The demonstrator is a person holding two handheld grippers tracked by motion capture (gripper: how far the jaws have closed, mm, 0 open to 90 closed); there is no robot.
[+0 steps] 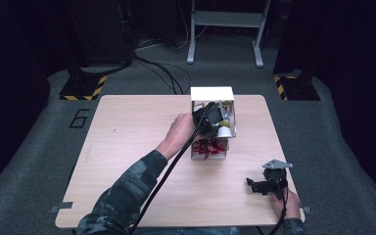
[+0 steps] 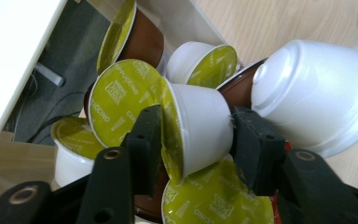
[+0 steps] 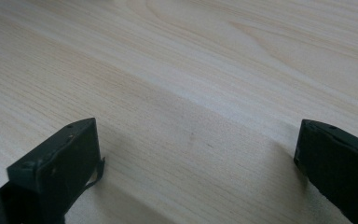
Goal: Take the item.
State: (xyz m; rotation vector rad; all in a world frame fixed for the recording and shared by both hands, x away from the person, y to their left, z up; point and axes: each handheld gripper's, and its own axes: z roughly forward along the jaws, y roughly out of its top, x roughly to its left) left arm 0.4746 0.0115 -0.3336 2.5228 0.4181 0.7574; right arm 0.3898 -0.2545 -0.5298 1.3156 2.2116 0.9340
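Green-lidded coffee cups (image 2: 121,98) fill a white box (image 1: 212,93) at 12 o'clock on the wooden table (image 1: 127,147). The left gripper (image 2: 191,135) reaches into the box and squeezes one white cup (image 2: 198,126) between its jaws. The right gripper (image 3: 196,158) rests at 4 o'clock on the table, jaws wide apart, holding nothing.

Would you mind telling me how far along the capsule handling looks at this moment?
Done: nothing visibly set out on the table. In hand: the left gripper is closed on a white capsule inside the white box. Left: several capsules remain in the box; the right gripper rests open on bare wood.
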